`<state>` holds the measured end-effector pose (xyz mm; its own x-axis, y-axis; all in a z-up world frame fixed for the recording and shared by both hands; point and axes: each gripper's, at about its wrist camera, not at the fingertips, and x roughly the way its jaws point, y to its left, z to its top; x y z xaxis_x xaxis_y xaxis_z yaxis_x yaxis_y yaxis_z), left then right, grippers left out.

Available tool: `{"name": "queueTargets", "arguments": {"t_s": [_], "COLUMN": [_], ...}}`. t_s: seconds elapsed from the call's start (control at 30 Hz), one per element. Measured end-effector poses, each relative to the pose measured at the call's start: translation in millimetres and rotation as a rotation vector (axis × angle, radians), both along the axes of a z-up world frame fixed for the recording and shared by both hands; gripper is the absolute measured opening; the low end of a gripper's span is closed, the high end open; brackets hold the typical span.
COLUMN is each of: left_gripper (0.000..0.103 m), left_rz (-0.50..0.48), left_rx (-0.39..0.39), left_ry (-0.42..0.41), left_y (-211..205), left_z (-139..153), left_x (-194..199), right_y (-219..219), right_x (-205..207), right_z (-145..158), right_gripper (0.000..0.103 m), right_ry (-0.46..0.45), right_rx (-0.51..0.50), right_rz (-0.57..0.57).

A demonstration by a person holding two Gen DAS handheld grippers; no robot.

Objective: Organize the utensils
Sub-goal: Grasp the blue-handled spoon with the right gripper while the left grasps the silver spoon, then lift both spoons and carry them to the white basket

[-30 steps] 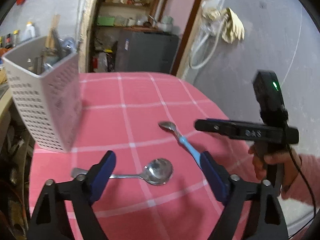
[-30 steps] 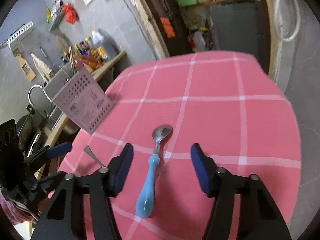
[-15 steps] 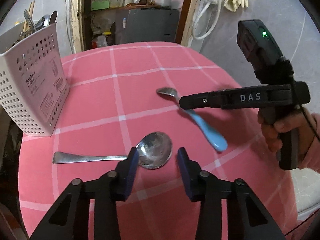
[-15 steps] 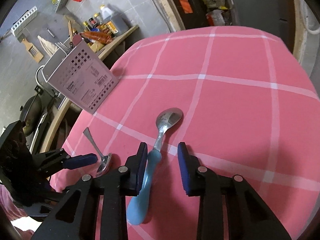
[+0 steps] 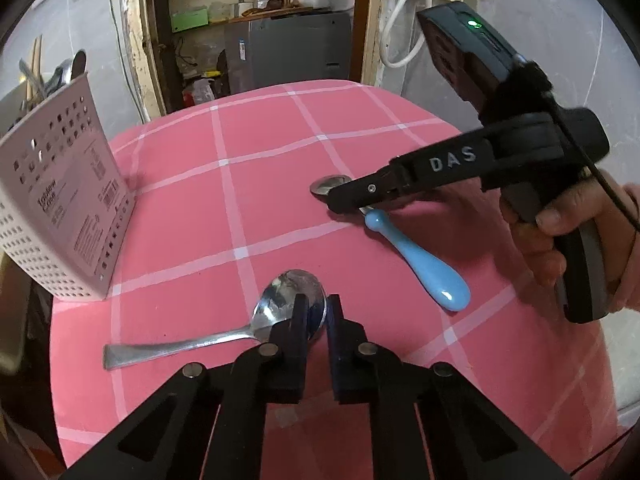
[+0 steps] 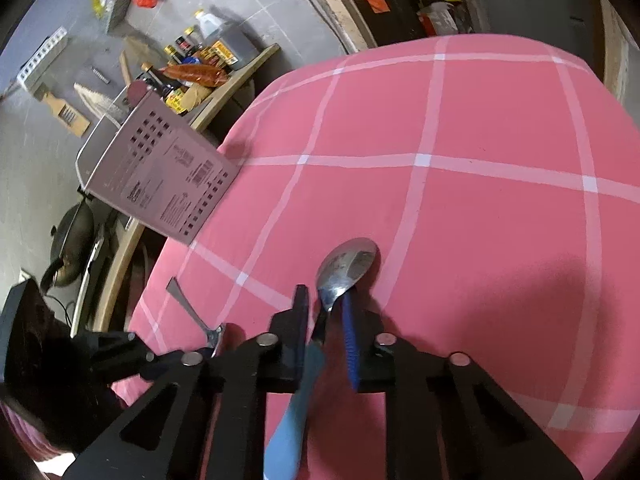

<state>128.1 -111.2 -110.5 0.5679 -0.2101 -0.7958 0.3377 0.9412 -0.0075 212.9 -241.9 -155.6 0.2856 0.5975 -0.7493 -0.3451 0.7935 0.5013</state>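
Task at an early stage: both spoons lie on the pink checked tablecloth (image 5: 280,152), neither yet in the perforated white utensil holder (image 5: 60,216) at the table's edge. Left gripper (image 5: 316,316) is closing on the bowl of the steel spoon (image 5: 280,304), rim between its pads. Right gripper (image 6: 324,320) is closing about the neck of the blue-handled spoon (image 6: 348,264). Lifting and depositing both remain

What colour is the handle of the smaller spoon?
Light blue handle, clearest in the left wrist view.
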Motion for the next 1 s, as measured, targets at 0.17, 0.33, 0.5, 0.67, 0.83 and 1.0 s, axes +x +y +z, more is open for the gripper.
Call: {"name": "queueTargets", "arguments": {"t_s": [0.17, 0.33, 0.5, 0.67, 0.83, 1.0], "left_gripper": [0.007, 0.006, 0.004, 0.004, 0.004, 0.004], "left_rz": [0.030, 0.083, 0.143, 0.186, 0.202, 0.192], "left_rx": [-0.042, -0.141, -0.260, -0.359, -0.430, -0.489], "left_ry": [0.008, 0.011, 0.006, -0.015, -0.058, -0.136], "left_y": [6, 22, 50, 73, 90, 103], "left_z": [6, 27, 58, 83, 107, 140], "left_x": [4, 10, 22, 28, 31, 31], "right_y": [-1, 0, -8, -7, -3, 8], "right_x": [-2, -15, -29, -43, -48, -53], "right_z": [-4, 7, 38, 85, 126, 169], "right_gripper": [0.003, 0.002, 0.002, 0.002, 0.002, 0.002], "right_ry": [0.041, -0.012, -0.114, -0.275, -0.393, -0.518], "right_rx": [0.046, 0.062, 0.128, 0.162, 0.184, 0.215], "right_rz": [-0.013, -0.039, -0.103, -0.165, -0.201, -0.227]}}
